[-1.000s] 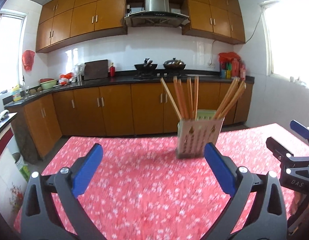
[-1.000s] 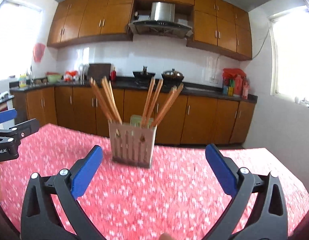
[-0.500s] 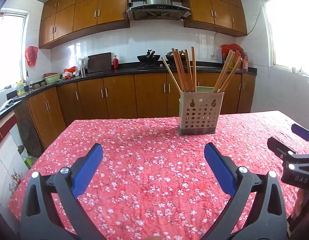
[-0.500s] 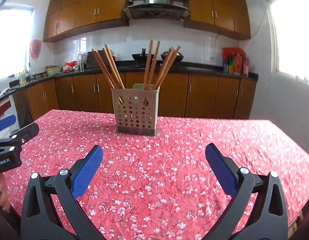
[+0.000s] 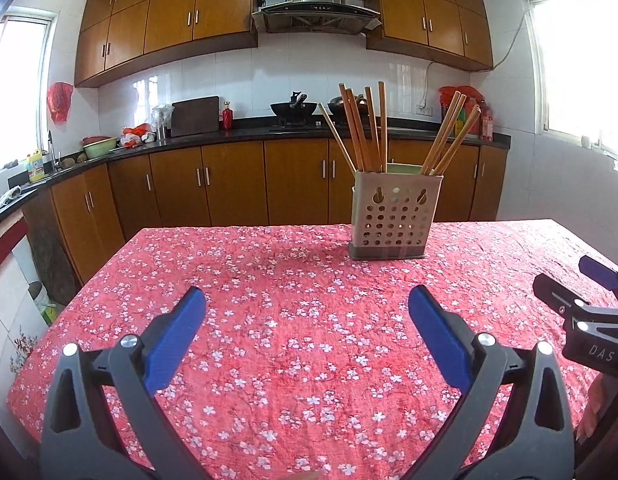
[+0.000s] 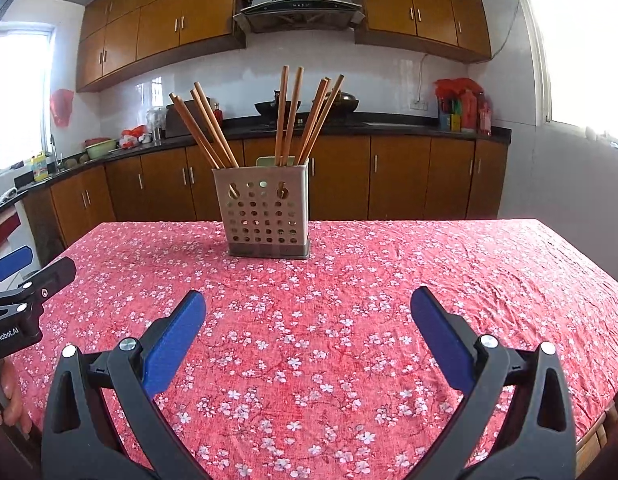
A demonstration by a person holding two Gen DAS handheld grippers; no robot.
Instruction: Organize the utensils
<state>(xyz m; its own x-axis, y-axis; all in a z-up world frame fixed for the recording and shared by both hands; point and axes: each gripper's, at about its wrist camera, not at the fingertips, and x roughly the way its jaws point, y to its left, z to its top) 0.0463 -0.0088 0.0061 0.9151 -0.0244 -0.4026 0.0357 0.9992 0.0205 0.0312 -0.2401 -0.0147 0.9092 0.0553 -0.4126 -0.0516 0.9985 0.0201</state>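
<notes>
- Both views have settled level and pulled back from a second ago; the utensil holder [image 5: 395, 216] with its chopsticks [image 5: 363, 132] now stands well ahead of the fingers
- Left gripper [image 5: 307, 332] and right gripper [image 6: 307, 334] hang released, empty
- Judged: organizing looks finished

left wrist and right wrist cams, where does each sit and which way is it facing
Left wrist: on the left gripper, facing the chopstick holder ahead-right; right gripper at right edge.
Right wrist: on the right gripper, holder ahead-left; left gripper at left edge.
Shared: holder, chopsticks, floral tablecloth, kitchen counter.
</notes>
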